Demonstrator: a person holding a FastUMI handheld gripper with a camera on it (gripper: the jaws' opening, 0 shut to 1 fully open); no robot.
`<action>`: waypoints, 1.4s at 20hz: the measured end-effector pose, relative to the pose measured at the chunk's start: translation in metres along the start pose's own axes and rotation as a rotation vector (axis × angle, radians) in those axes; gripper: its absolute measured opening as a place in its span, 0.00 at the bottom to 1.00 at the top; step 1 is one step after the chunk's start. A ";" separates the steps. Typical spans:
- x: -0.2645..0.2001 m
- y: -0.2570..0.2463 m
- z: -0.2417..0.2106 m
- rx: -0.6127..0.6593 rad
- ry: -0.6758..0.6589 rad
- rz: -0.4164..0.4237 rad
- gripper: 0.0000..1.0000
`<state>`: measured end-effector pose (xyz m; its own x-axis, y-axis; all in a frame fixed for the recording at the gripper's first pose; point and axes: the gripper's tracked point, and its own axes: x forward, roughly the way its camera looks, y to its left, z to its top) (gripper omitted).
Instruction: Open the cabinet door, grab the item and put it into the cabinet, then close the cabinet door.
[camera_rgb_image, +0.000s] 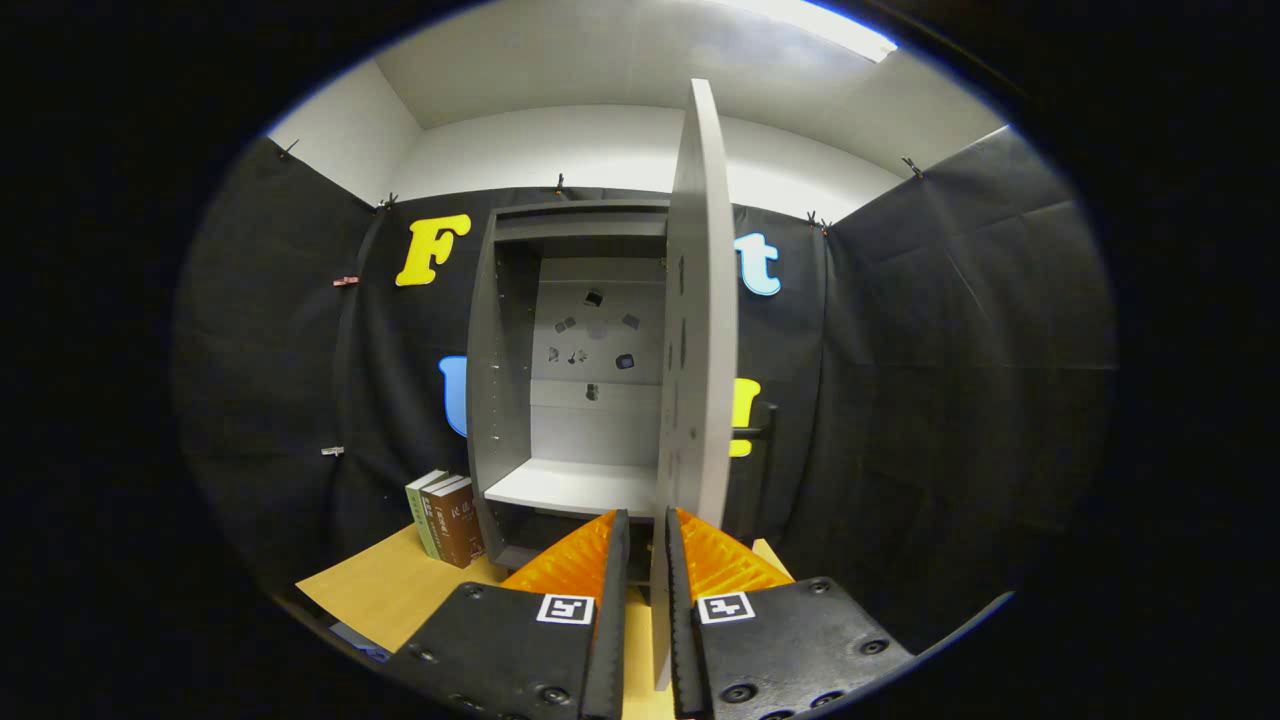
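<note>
Gripper view: tongs (646, 560) straddle grey cabinet door's (700, 330) edge.

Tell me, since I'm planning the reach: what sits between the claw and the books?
In the gripper view, just bare wooden tabletop separates the claw, closed on the open door's edge, from the books.

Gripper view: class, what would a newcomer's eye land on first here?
The tall grey cabinet door swung open edge-on, with its lower edge between the orange ribbed fingers of the gripper, which look closed on it. Beyond stands the open grey cabinet with a pale shelf, and left of it some upright books on the tan wooden table.
</note>
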<state>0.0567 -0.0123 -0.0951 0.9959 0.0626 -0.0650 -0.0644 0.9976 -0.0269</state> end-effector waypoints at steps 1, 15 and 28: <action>0.006 0.010 -0.006 -0.004 0.009 -0.017 0.32; 0.065 0.109 -0.196 0.049 0.377 -0.004 0.56; 0.106 0.120 -0.410 0.099 0.825 0.046 0.53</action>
<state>0.1283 0.1017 -0.5140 0.6239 0.0989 -0.7752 -0.0600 0.9951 0.0787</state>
